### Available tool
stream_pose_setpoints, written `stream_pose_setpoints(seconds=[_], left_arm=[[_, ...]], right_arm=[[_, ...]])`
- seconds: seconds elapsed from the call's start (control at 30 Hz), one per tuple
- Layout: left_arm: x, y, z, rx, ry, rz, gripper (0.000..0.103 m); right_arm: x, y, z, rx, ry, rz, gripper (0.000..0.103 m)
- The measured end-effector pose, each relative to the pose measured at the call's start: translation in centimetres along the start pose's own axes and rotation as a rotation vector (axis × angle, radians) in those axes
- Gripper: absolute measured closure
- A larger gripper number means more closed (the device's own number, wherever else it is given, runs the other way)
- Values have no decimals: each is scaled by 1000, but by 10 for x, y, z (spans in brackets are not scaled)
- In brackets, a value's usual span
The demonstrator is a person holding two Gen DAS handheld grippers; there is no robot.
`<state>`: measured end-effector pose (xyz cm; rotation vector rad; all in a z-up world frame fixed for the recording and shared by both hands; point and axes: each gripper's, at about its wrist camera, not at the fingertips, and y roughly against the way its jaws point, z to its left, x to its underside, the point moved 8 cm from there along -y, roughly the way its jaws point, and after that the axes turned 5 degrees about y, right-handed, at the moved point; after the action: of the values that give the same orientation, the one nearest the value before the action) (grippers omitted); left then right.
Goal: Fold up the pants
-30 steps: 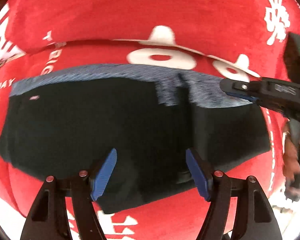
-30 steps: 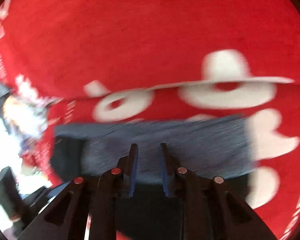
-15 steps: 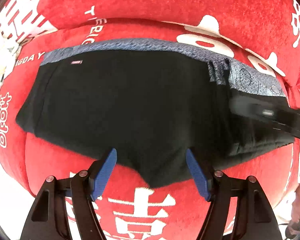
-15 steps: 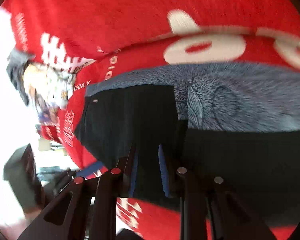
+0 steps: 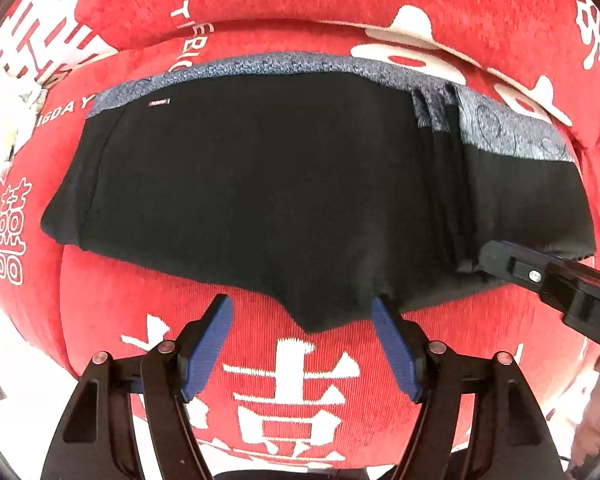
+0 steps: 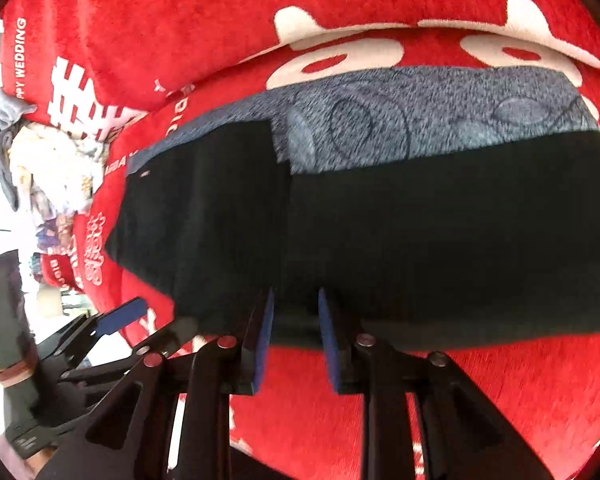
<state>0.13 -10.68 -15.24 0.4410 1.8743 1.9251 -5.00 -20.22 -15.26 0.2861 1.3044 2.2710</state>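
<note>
soft, limp black fabric pants [image 5: 260, 200] drape easily; right gripper [image 6: 294, 320] pinches their near hem; left gripper [image 5: 302, 340] is spread, empty.

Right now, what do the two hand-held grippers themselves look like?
Both match. The left hand-held gripper has black, angular finger frames with triangular cut-outs, round silver pivot pins and ribbed blue pads. The right hand-held gripper has the same black frames, silver pins and blue pads. No cables show.
</note>
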Motion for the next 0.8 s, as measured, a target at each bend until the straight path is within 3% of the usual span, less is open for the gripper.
stream_pose_setpoints(seconds=[0.1,0.13,0.2,0.23,0.33,0.53,0.8], left_arm=[[0,4,-1,-4,-3,-7,30],[1,5,-2,-1,-4,-10,29],[1,8,-4,6,-5,-13,3],[1,11,-6,9,-5,-25,1],[3,14,-14,20,-26,-26,1],[12,5,-28,19,-36,11,1],[28,-1,-40,-25,-36,54,1]], right_arm=[[9,13,2,-5,0,1,75],[9,15,6,1,-1,-4,67],[19,27,3,17,-4,-16,52],[23,31,3,25,-7,-20,48],[36,41,-4,65,-14,-11,45],[59,50,-21,133,-27,15,22],[80,43,-42,178,14,58,11]])
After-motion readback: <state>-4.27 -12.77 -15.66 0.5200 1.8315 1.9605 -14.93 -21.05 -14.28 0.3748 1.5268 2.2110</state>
